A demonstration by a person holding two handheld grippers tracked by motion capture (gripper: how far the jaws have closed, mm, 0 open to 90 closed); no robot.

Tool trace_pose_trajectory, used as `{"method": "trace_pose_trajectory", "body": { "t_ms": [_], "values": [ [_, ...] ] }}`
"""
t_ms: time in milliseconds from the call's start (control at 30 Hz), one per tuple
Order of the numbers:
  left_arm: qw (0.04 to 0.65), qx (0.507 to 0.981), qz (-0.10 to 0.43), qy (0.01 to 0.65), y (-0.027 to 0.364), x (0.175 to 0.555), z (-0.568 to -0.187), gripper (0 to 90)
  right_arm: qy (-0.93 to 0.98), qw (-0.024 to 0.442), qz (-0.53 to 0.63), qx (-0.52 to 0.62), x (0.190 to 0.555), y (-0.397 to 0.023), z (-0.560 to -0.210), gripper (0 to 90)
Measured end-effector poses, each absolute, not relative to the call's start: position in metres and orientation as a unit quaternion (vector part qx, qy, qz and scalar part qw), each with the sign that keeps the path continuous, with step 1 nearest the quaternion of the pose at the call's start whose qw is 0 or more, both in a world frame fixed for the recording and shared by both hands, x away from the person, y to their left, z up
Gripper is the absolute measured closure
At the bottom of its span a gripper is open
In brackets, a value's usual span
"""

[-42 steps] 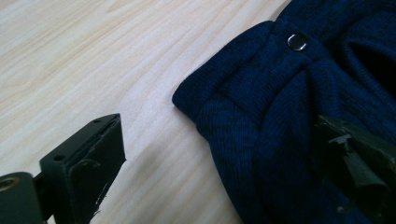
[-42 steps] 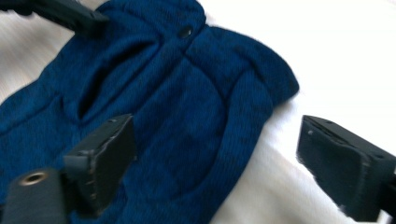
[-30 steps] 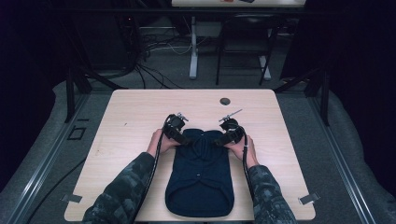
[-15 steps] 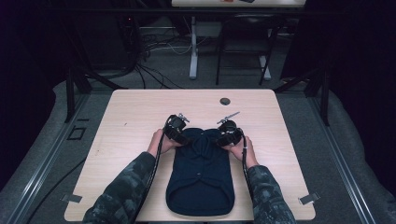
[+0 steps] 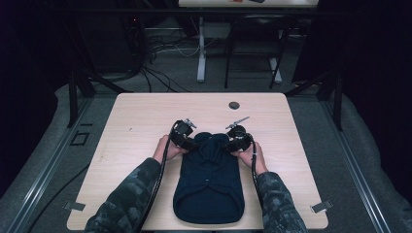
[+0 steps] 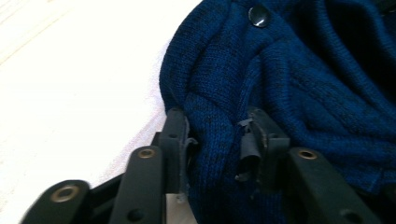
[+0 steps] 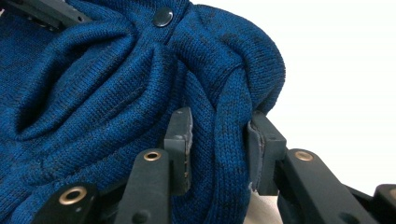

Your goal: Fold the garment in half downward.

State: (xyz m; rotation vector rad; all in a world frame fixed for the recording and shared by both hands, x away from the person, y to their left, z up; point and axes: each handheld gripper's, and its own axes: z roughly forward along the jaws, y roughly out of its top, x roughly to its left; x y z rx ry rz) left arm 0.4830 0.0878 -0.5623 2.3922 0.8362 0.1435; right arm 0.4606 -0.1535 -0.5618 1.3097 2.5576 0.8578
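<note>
We have the dark blue knit sweater (image 5: pixel 209 179) lying folded on the counter (image 5: pixel 131 121), near its front edge. Our left hand-held gripper (image 5: pixel 187 138) has just closed its jaws on a fold of knit at the sweater's far left corner; our right hand-held gripper (image 5: pixel 233 139) has just closed likewise on the far right corner, beside a dark button (image 7: pixel 163 17)

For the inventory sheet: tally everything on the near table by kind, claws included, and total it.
Dark blue knitted garment: 1
Claws: 2, the left claw and the right claw, each shut on a fold of the knit
Small dark round thing by the far edge: 1
Total: 4
</note>
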Motion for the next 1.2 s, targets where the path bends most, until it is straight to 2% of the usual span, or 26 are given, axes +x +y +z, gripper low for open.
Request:
{"method": "trace_pose_trajectory", "body": {
  "t_ms": [333, 1200],
  "values": [
    [0.315, 0.892, 0.052, 0.32, 0.093, 0.483, -0.561, 68.2, 0.844, 0.068, 0.296, 0.441, 0.461, -0.155, -0.561, 67.7],
    [0.384, 0.87, 0.126, 0.283, 0.107, 0.457, -0.515, 68.8, 0.838, 0.19, 0.355, 0.368, 0.429, -0.155, -0.516, 68.8]
  ]
}}
